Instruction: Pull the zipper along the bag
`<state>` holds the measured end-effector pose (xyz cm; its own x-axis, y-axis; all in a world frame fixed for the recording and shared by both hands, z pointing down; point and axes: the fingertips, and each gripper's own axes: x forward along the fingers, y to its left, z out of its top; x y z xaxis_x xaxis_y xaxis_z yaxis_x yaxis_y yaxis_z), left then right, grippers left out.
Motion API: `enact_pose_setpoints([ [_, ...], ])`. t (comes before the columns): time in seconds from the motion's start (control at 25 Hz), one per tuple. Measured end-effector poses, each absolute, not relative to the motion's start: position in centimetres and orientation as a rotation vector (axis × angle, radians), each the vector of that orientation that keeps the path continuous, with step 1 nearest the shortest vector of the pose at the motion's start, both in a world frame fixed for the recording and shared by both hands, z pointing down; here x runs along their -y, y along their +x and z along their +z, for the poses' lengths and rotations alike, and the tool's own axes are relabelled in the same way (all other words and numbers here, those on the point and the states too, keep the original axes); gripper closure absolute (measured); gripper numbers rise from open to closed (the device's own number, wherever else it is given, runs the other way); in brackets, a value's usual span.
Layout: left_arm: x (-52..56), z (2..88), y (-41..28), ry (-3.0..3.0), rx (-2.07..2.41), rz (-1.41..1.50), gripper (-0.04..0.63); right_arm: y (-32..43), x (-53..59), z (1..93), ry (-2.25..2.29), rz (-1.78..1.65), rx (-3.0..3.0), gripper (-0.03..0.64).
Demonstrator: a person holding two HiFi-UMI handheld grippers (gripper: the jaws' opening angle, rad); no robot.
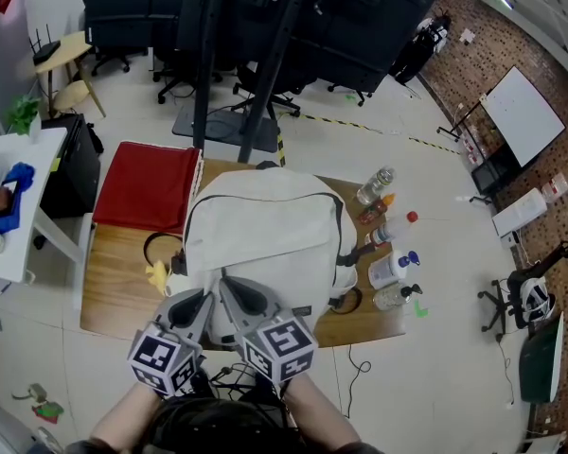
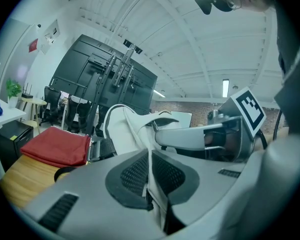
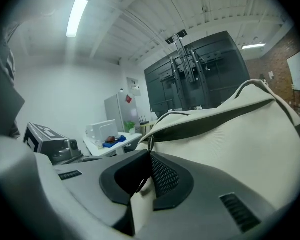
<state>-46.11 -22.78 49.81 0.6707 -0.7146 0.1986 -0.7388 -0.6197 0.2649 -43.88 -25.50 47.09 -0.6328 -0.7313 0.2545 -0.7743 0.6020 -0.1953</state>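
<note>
A white backpack (image 1: 265, 225) lies on the wooden table (image 1: 114, 287), its dark zip line (image 3: 215, 121) running along the top. Both grippers sit side by side at the bag's near edge. My left gripper (image 1: 201, 303) is shut on a fold of white bag fabric (image 2: 152, 169), pinched between its black pads. My right gripper (image 1: 232, 296) sits just to its right, its jaws nearly together on the thin zipper pull (image 3: 150, 143) at the near end of the zip. In the left gripper view the right gripper (image 2: 190, 134) shows close alongside, over the bag (image 2: 125, 129).
A red cloth (image 1: 147, 185) lies at the table's far left, a black strap loop (image 1: 156, 249) and a yellow item (image 1: 158, 274) beside the bag. Several bottles (image 1: 383, 244) crowd the table's right end. A white side table (image 1: 19, 197) stands left, a black stand (image 1: 237, 64) behind.
</note>
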Motion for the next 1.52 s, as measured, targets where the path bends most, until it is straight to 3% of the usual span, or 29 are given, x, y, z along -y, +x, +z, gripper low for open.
enact_pose_setpoints([
  [0.88,22.9,49.9,-46.1,2.531,1.237,0.099,0.549,-38.3,26.8,45.1,1.320,-0.054,2.414,0.574],
  [1.52,22.5,49.8,-45.3,2.504,1.294,0.096,0.549,-24.1,29.1,43.1,1.612,-0.150,2.234,0.574],
])
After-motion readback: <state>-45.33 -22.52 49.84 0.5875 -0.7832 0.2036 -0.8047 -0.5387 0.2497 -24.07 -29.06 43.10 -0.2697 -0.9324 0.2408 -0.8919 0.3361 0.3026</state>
